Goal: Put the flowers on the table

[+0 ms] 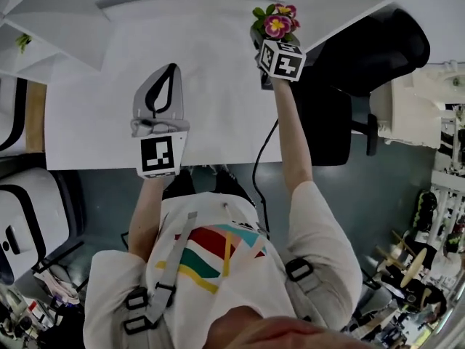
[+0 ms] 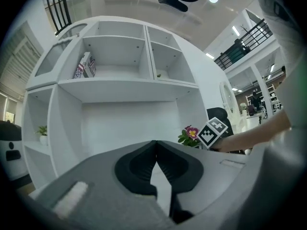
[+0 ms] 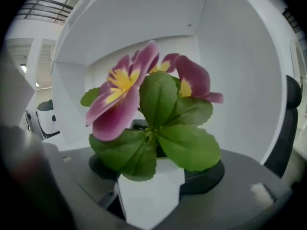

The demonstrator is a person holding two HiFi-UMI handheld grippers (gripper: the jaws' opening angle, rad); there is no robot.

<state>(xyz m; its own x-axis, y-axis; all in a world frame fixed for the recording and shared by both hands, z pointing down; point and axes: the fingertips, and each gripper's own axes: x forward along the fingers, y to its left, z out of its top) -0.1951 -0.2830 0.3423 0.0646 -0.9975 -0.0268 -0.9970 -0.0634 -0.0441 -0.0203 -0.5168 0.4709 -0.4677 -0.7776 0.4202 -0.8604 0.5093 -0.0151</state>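
Observation:
Pink-and-yellow flowers (image 1: 278, 22) with green leaves stand in a small white pot (image 3: 151, 190). My right gripper (image 1: 275, 41) is shut on that pot, one jaw on each side. It holds the pot over the far right part of the white table (image 1: 218, 100). In the right gripper view the flowers (image 3: 144, 109) fill the middle and hide the jaw tips. My left gripper (image 1: 167, 78) hovers over the table's near left, shut with nothing in it. From the left gripper view, the flowers (image 2: 191, 134) show to the right, beside the right gripper's marker cube (image 2: 212, 132).
A white shelf unit (image 2: 115, 75) rises behind the table, with a box (image 2: 84, 65) on an upper shelf and a small plant (image 2: 42, 131) at the left. A black office chair (image 1: 370, 57) stands at the table's right end. A black cable (image 1: 263, 158) hangs off the near edge.

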